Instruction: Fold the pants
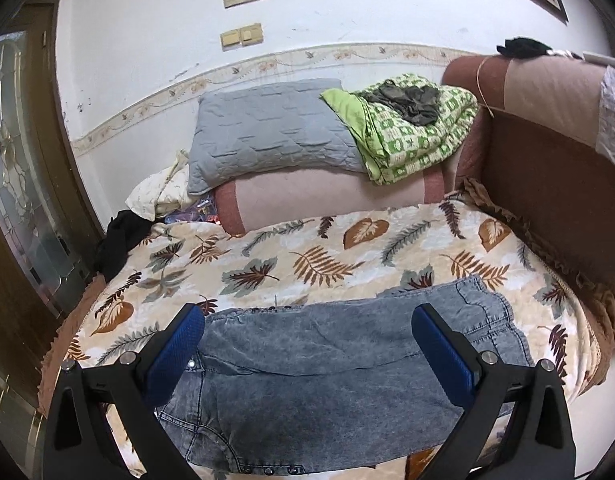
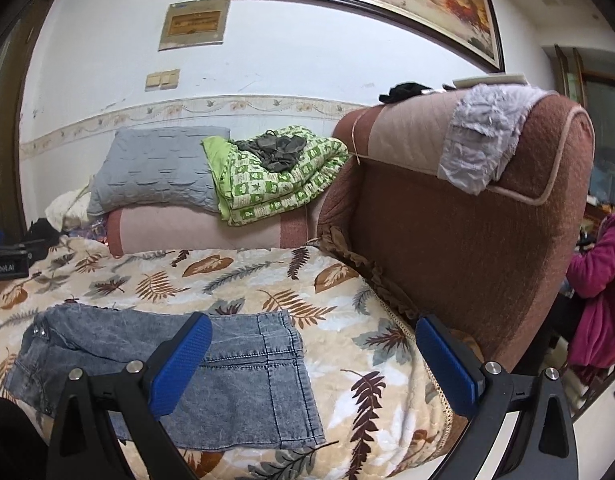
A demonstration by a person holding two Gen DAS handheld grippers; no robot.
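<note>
Denim, faded blue-grey and acid-washed, makes up the folded pants (image 1: 327, 372) lying flat on a cream plush blanket printed with brown and grey leaves (image 1: 267, 264), which covers the seat of a sofa. In the left wrist view the left gripper (image 1: 309, 344) hovers with its jaws spread wide and holding nothing; the pants stretch across the gap between the two blue-padded fingers (image 1: 175, 356) and run on past both of them, the studded waistband edge lying near the left finger and the stitched hems beyond the right one. Ahead of these jaws, well apart, a grey quilted pillow (image 1: 263, 136) rests on a pink bolster cushion (image 1: 327, 196), and to its right sits a folded green-and-white patterned quilt (image 1: 411, 136) with a dark olive garment (image 1: 411, 100) bunched on top. In the right wrist view the right gripper (image 2: 313, 360) is likewise wide open and empty; the pants (image 2: 235, 380) lie under and left of its left finger, their hemmed end reaching partway into the gap, while bare leaf blanket (image 2: 367, 360) fills the rest. Just beyond the right finger rises the brown upholstered sofa back (image 2: 467, 260), draped with a pale lilac cloth (image 2: 483, 132). At the far right edge a person's magenta fleece sleeve (image 2: 599, 280) shows.
</note>
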